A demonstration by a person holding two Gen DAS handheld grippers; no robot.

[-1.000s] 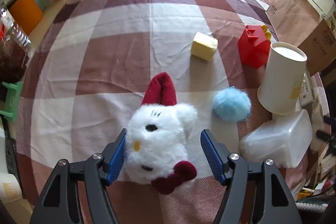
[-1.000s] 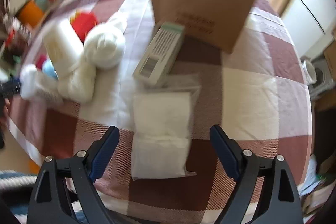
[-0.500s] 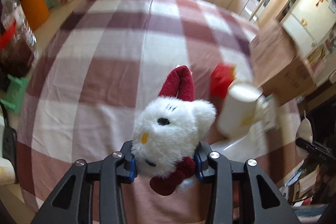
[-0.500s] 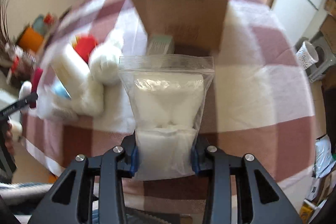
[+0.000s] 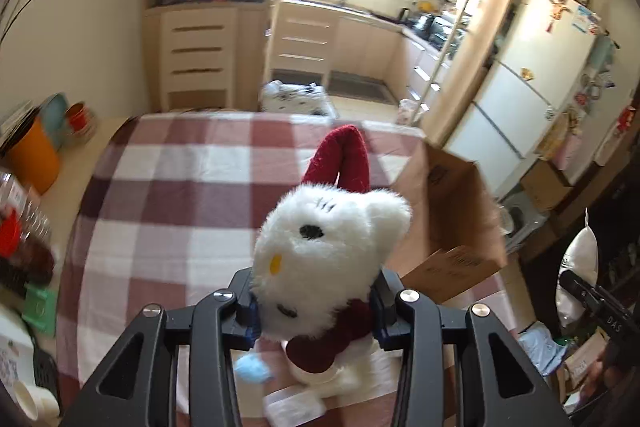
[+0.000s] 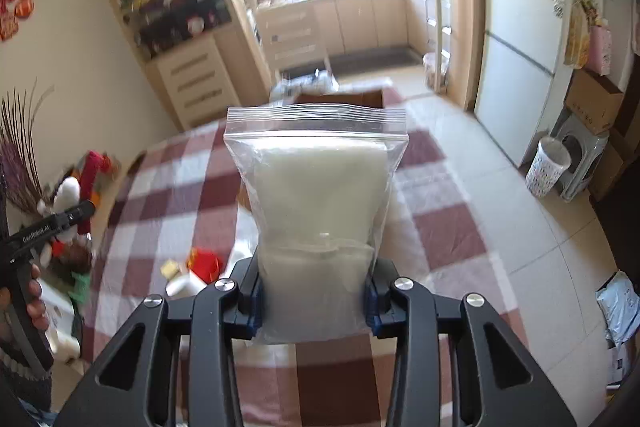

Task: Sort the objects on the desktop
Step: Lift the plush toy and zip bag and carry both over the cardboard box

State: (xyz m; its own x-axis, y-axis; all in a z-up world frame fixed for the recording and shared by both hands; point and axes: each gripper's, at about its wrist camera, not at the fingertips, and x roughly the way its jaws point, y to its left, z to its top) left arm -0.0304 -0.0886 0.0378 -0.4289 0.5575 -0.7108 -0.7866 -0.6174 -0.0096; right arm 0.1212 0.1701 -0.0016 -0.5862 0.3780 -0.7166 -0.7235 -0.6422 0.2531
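Left wrist view: my left hand-held gripper (image 5: 314, 303) is clenched on the plush cat (image 5: 320, 259), pads pressed into its lower sides, with the toy's long axis running away from me, red loop at the far end. The toy hangs above the checked tabletop (image 5: 172, 203). What matters for the coming move is the open cardboard box (image 5: 452, 211), which sits to the right and slightly farther than the toy, its mouth tipped toward me. I judge a short swing to the right puts the toy over it. The hand is raised and pitched downward.

Right wrist view: my right hand-held gripper (image 6: 314, 301) is clamped on the lower part of a clear zip bag (image 6: 320, 187) of white padding, the seal end pointing away. The same box (image 6: 340, 98) lies straight ahead, beyond the bag's top edge, so this hand looks better lined up. The left tool (image 6: 48, 225) shows at the far left, carrying the toy.
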